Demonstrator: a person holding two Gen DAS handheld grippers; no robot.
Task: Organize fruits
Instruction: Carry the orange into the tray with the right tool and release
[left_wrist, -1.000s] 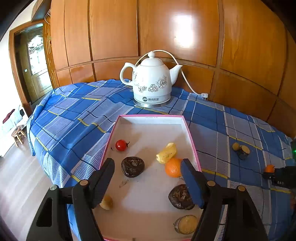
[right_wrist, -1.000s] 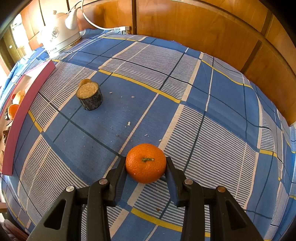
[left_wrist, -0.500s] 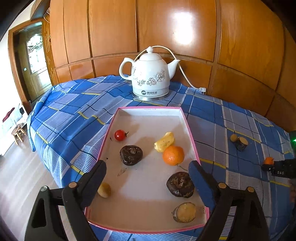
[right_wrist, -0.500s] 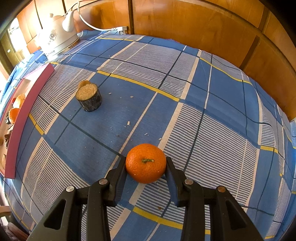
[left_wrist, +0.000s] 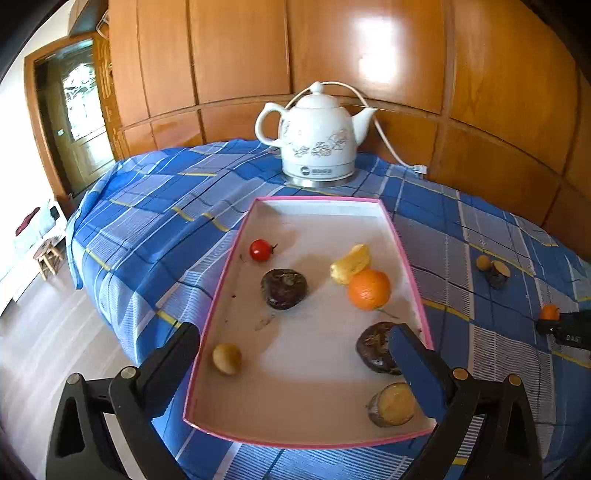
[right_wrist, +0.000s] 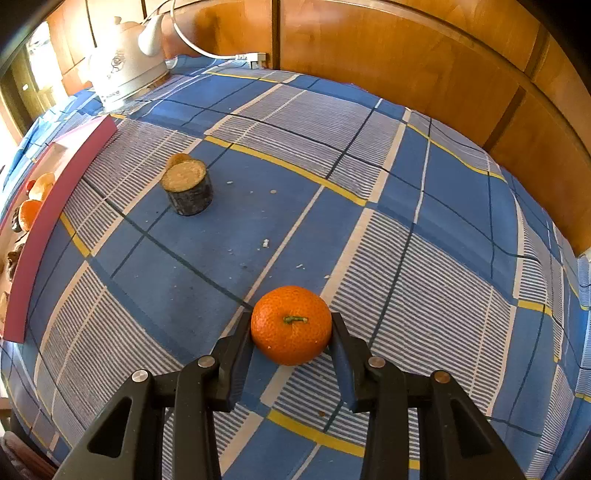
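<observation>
A pink-rimmed white tray (left_wrist: 229, 273) on the blue checked tablecloth holds an orange (left_wrist: 369, 289), a cherry tomato (left_wrist: 260, 250), a yellow piece (left_wrist: 351, 263), two dark fruits (left_wrist: 283, 288), a small tan fruit (left_wrist: 226, 358) and a cut piece (left_wrist: 392, 404). My left gripper (left_wrist: 293, 332) hovers over the tray's near end. Its jaws are opening wide and no pad touches any fruit. My right gripper (right_wrist: 291, 321) is shut on a tangerine (right_wrist: 291, 325) that rests on the cloth to the right of the tray.
A white kettle (left_wrist: 317, 136) with its cord stands behind the tray by the wooden wall. A dark cut stump piece (right_wrist: 188, 186) and a small round fruit (right_wrist: 177, 159) lie on the cloth between tray and tangerine. The table edge drops to the floor at left.
The left jaws have spread much wider and the gripper has drawn back from the tray, so the whole tray shows. The right gripper and tangerine have not moved.
</observation>
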